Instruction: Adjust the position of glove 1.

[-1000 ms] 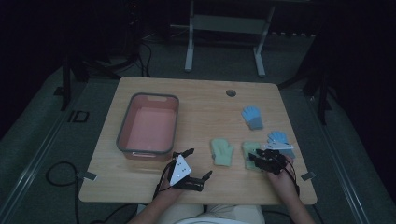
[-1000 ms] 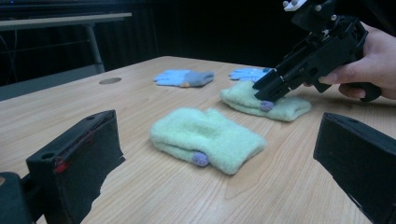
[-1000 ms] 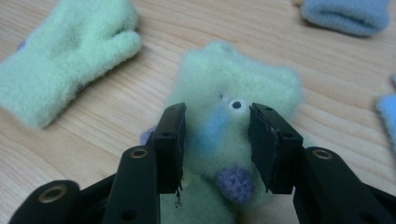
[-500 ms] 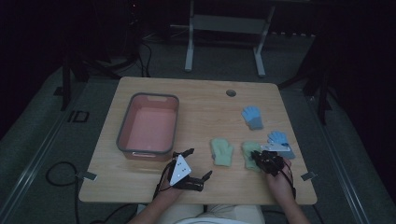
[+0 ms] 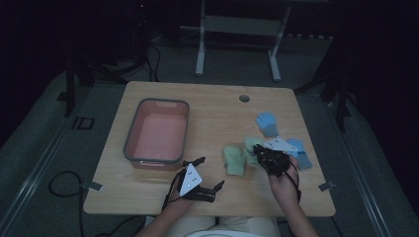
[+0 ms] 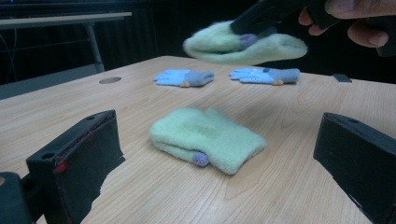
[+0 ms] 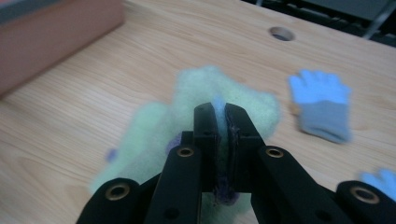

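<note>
Green mitten (image 6: 243, 44) is up off the table (image 5: 217, 113), pinched at its cuff in the right hand-held gripper (image 7: 220, 122), so carry it level toward the tub (image 5: 129, 148) at nine o'clock, clearing the idle, wide-open left hand-held gripper (image 5: 210, 173).

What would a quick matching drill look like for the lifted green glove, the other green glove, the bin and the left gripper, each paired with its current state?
Things:
1. lifted green glove
2. green glove on the table
3. pink bin
4. left gripper

States:
A. empty, on the table's left half
B. open, holding nothing
C. lying flat on the wood
D. clamped in the right gripper, off the table

Pairs: 1-D, 2-C, 3-A, 4-B
</note>
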